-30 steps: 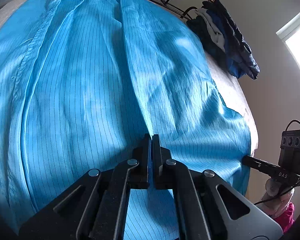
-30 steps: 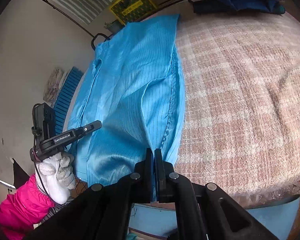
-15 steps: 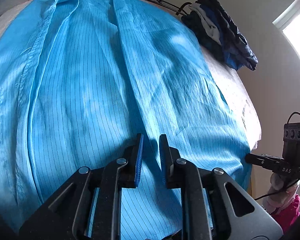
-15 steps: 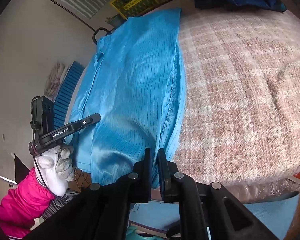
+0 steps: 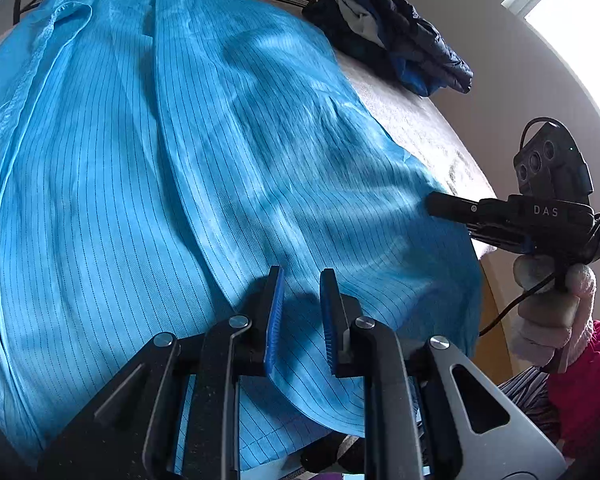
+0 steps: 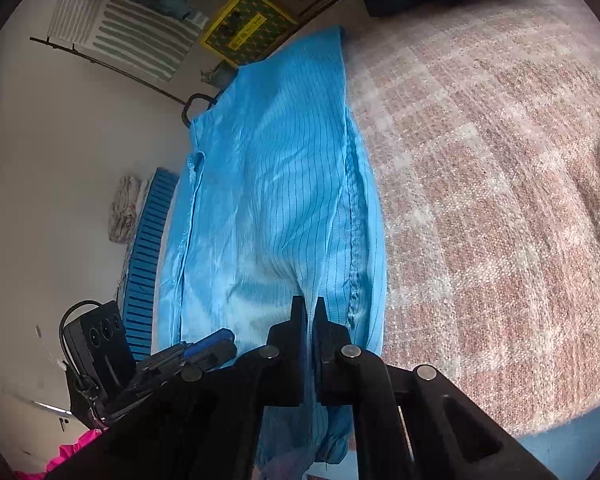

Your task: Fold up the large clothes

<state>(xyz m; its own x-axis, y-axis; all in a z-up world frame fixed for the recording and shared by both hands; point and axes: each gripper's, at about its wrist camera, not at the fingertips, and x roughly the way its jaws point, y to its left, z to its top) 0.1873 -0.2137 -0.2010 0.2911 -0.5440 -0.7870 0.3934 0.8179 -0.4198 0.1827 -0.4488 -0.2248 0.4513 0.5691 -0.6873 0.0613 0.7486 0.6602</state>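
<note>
Plaid blanket point(image 6: 500, 200) under blue garment point(image 5: 180, 160); right gripper point(image 5: 430, 204) reads "DAS".

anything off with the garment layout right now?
Nothing damaged. The blue striped garment is not flat, though: a long raised ridge runs up its middle, and its near hem hangs over the edge of the plaid blanket. The left hand-held gripper is open above it.

Garment point(image 5: 148, 184): thin blue cloth, slight sheen, fine dark pinstripes, creased. Bed cover point(image 6: 500, 200): coarse woven cloth, matt, pink-beige check. Left gripper point(image 5: 299, 300): matt black plastic, ribbed blue pads point(image 5: 274, 320), bright metal pins.
</note>
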